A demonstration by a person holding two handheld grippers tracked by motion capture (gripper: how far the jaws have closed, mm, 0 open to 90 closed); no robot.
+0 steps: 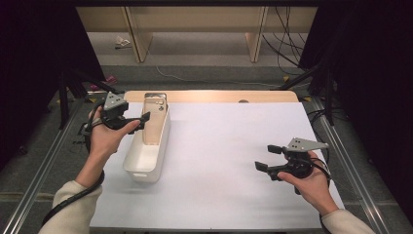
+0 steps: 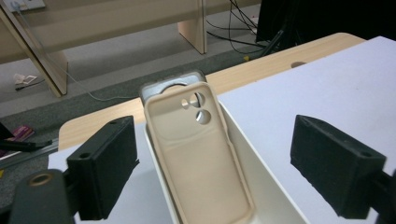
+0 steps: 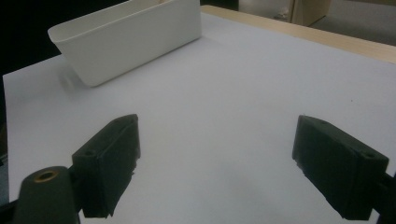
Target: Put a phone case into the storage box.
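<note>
Phone case leaned in the white bin

The phone case (image 2: 201, 158) is cut off low down; both the left gripper (image 1: 139, 120) and right gripper (image 1: 267, 157) are held wide, empty.

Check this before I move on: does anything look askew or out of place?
Only the beige phone case: it stands tilted in the white bin, leaning on a phone, its top above the rim. Nothing spilled or damaged.
</note>
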